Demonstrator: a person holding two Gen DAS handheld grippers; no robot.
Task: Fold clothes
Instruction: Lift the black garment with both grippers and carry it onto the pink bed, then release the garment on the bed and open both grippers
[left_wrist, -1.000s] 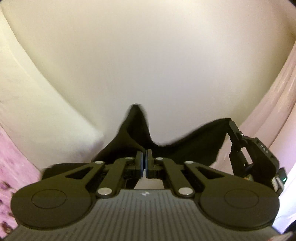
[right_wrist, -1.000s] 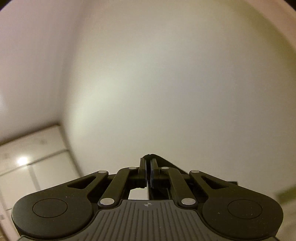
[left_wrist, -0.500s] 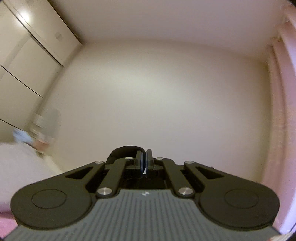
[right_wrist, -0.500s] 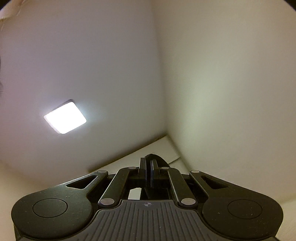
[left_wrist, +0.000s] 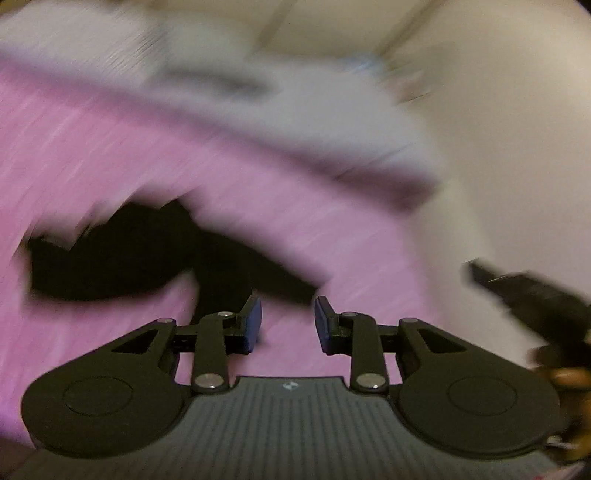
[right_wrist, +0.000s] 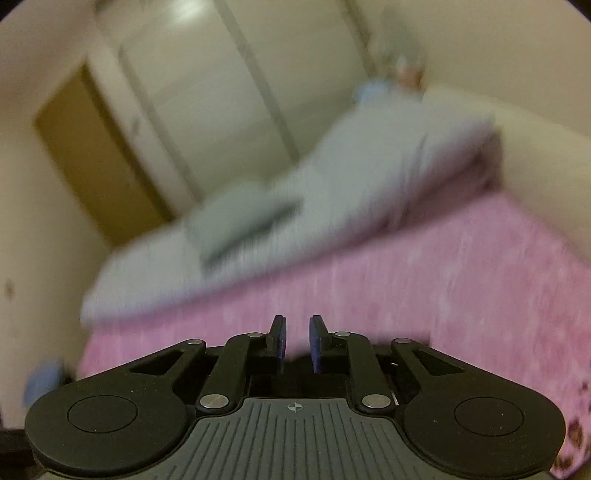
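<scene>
The left gripper (left_wrist: 287, 319) is opening its jaws, and nothing is sitting between them. A second ago both grippers were squeezed tight on a black piece of clothing and were lifting it high, with only the wall and ceiling behind. Now they are tipping down toward the bed (left_wrist: 110, 155), and the picture is all smeary because everything is moving fast.

The black clothing (left_wrist: 122, 258) is lying on the pink bed cover, just past the left gripper's tips. It looks bunched and uneven, not flat. The blur is hiding its edges, so I cannot tell how neatly it is lying.

The right gripper (right_wrist: 295, 339) is opening too, but only a little so far. In its own view there is nothing between its jaws, only the pink bed (right_wrist: 443, 277) and a pile of white bedding (right_wrist: 295, 206) further back. In the left view it is showing as a dark smear (left_wrist: 532, 291) off to the right.

So the clothing is being let go onto the bed. That probably means one swing or fold is ending. Next the grippers will likely need to find an edge or corner of the black clothing and grab it again to fold it over.
</scene>
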